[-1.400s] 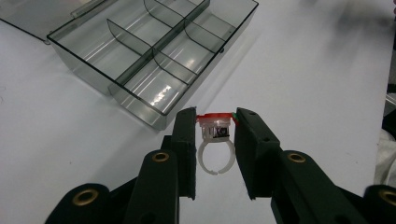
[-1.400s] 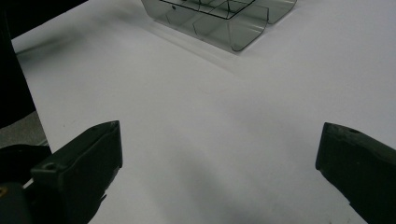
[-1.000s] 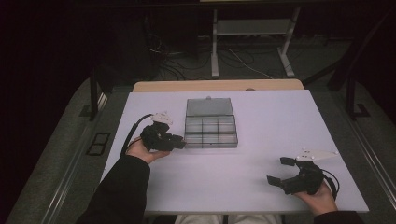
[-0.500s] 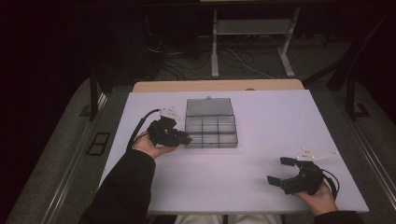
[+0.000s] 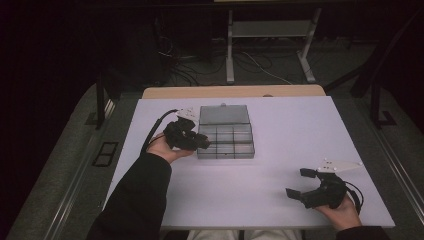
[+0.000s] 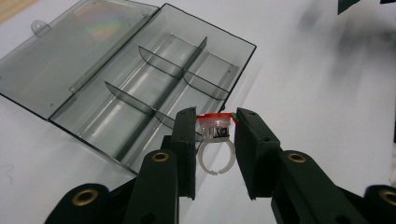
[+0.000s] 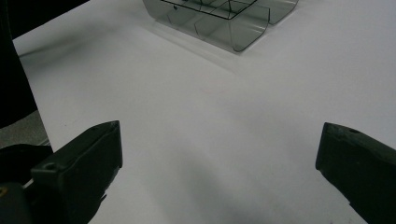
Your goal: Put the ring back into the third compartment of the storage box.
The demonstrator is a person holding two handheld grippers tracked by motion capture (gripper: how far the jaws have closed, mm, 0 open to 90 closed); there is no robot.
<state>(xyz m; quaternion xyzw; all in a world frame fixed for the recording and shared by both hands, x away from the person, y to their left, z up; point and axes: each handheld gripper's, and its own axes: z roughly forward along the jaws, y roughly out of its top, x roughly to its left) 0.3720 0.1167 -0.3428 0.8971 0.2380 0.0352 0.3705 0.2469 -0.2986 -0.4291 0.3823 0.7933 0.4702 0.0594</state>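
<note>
A clear grey compartment box lies open in the middle of the white table, its lid folded flat on the far side. My left gripper hovers at the box's left near corner, shut on a small white plastic ring with a red top. The ring hangs over the box's near compartment edge. At the table's near right, my right gripper rests open with nothing between its jaws. The box's corner shows far ahead of it.
The white table ends in a wooden strip at the back. Beyond it stand a metal frame and floor cables. A dark sleeve reaches in from the bottom left.
My left gripper has moved right and slightly forward, from beside the box to its left near corner, carrying the ring. The right gripper has stayed still.
</note>
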